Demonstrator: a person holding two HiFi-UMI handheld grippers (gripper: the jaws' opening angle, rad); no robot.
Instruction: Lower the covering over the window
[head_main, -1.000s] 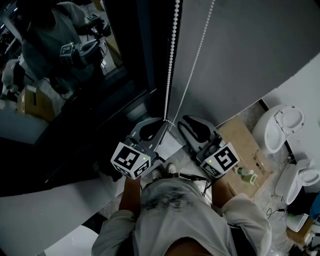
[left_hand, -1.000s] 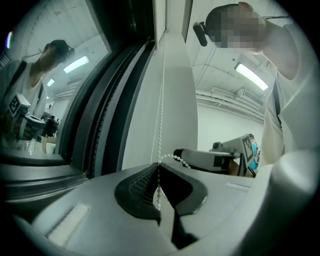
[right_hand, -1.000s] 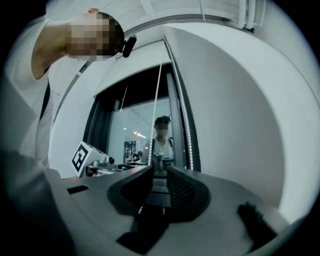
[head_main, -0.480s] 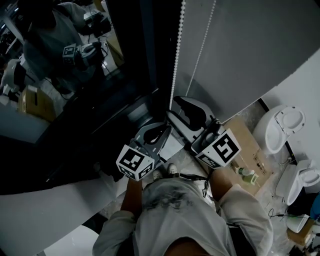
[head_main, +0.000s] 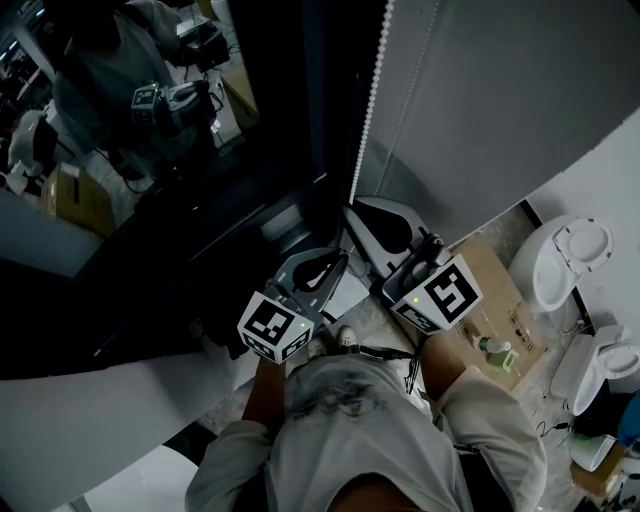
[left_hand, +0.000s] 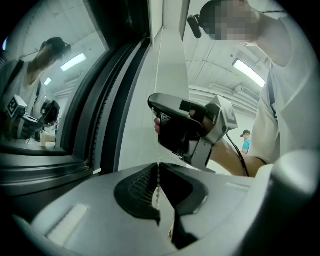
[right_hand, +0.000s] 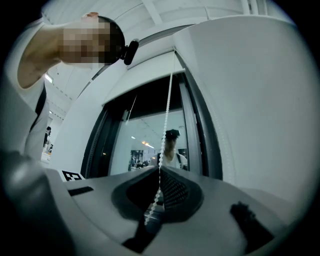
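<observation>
A white bead chain (head_main: 368, 110) hangs down the dark window frame beside the grey roller blind (head_main: 500, 90). Both grippers hold it, one above the other. My left gripper (head_main: 338, 262) is the lower one, shut on the chain, whose beads run between its tips (left_hand: 159, 167). My right gripper (head_main: 352, 212) sits just above it. Its jaws have just been closing and now pinch the chain (right_hand: 167, 115) at their tips (right_hand: 160, 170). In the left gripper view, the right gripper (left_hand: 185, 127) shows higher up on the same chain (left_hand: 159, 150).
The dark window glass (head_main: 150, 150) reflects the person and grippers. A white sill (head_main: 100, 400) runs below it. On the floor at the right are white ceramic fixtures (head_main: 560, 260), a cardboard sheet (head_main: 495, 290) and a small green bottle (head_main: 495, 350).
My right gripper has risen from beside the left one to a spot higher on the chain, opened wide on the way, and closed on the beads. The left gripper has stayed put.
</observation>
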